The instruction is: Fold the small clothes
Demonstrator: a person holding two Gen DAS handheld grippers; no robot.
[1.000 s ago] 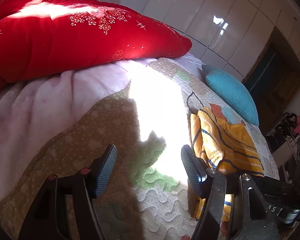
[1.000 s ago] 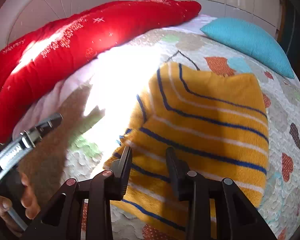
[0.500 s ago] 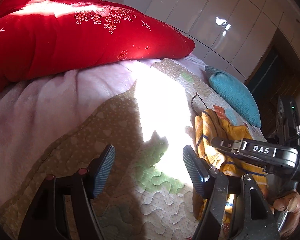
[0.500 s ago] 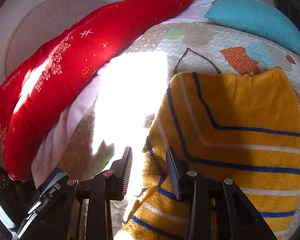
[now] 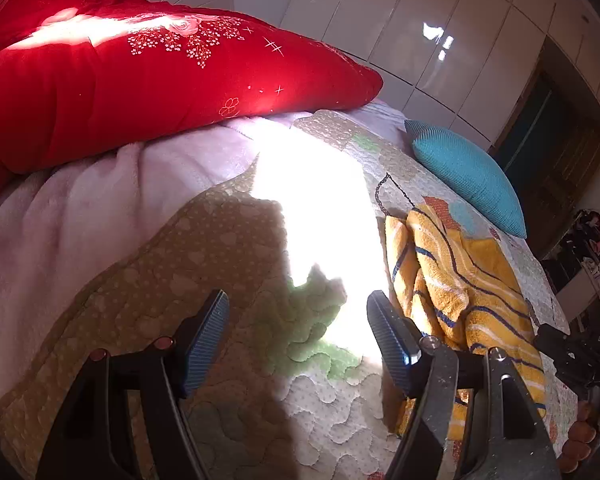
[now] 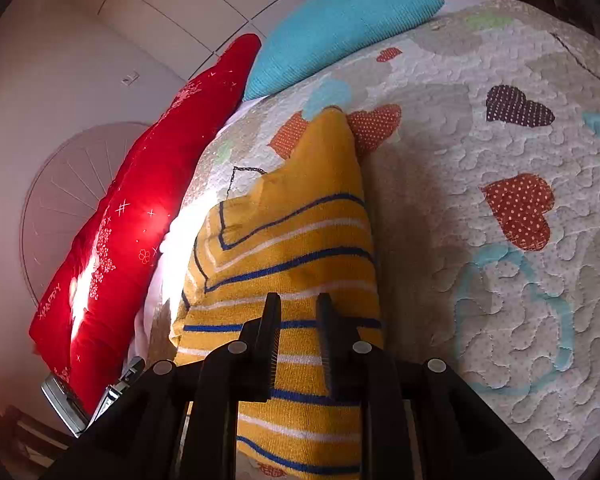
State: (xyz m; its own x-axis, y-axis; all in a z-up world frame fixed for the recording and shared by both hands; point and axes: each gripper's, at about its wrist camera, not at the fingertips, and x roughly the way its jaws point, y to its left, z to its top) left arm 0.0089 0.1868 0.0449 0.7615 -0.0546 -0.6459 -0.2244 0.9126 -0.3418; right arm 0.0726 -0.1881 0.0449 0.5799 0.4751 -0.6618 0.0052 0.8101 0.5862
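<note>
Right wrist view: yellow striped garment (image 6: 296,240) lies on the quilt (image 6: 500,280), long axis running straight ahead from the right gripper (image 6: 298,340), whose narrow jaws are closing with its near fold between them. Left gripper (image 5: 300,336), wide and empty, stands beside the garment's left edge, farther off.

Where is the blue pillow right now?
In the left wrist view, the blue pillow lies on the quilt, right of the red pillow, beyond the yellow striped cloth.

Yellow striped garment (image 6: 300,248) near end behind right claw (image 6: 298,344), sunlit quilt (image 5: 320,208) washed out
</note>
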